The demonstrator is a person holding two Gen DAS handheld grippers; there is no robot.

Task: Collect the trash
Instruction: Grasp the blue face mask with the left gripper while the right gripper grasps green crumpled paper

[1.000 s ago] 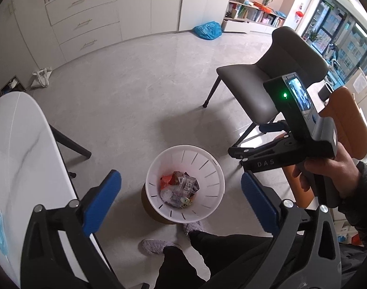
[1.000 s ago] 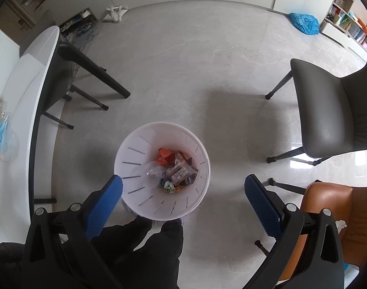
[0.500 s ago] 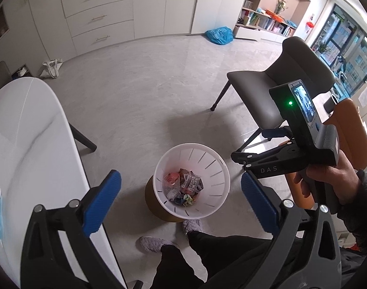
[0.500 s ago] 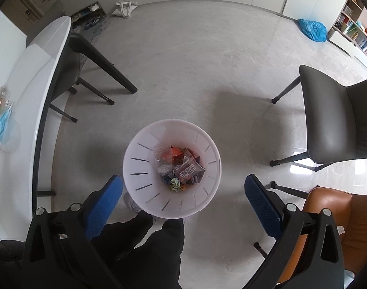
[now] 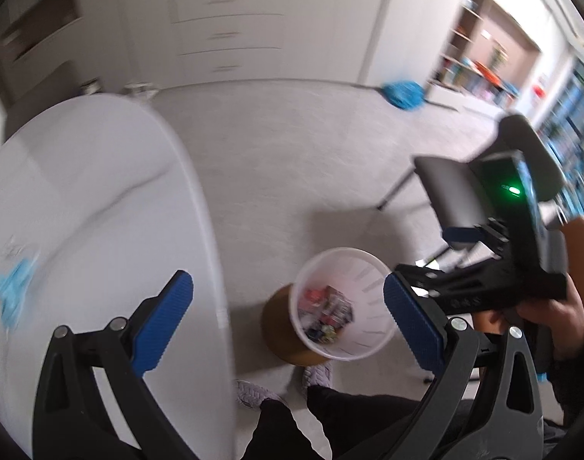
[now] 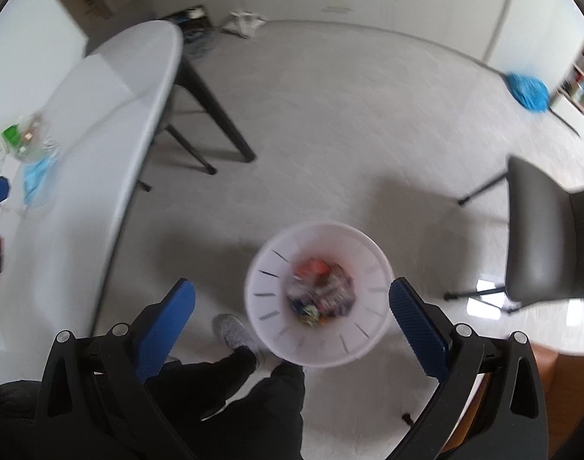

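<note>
From the left wrist view, the left tongs (image 5: 288, 316) stand spread wide with nothing between their blue pads, aimed partly over the white table (image 5: 100, 199); a blue face mask (image 5: 12, 291) lies on it at about nine o'clock, and the white bin (image 5: 343, 306), already holding wrappers, stands on the floor at about four o'clock. The right tongs (image 5: 460, 264) show at three o'clock, held in a hand (image 5: 552, 318). From the right wrist view, the right tongs (image 6: 292, 306) are likewise released and empty, hanging above the bin (image 6: 319, 293). The mask (image 6: 37, 182) and a clear wrapper with a green label (image 6: 20, 138) lie at nine o'clock on the table (image 6: 100, 134). I judge this the reach for the next piece; it calls for swinging toward the table's trash and closing on the mask.
</note>
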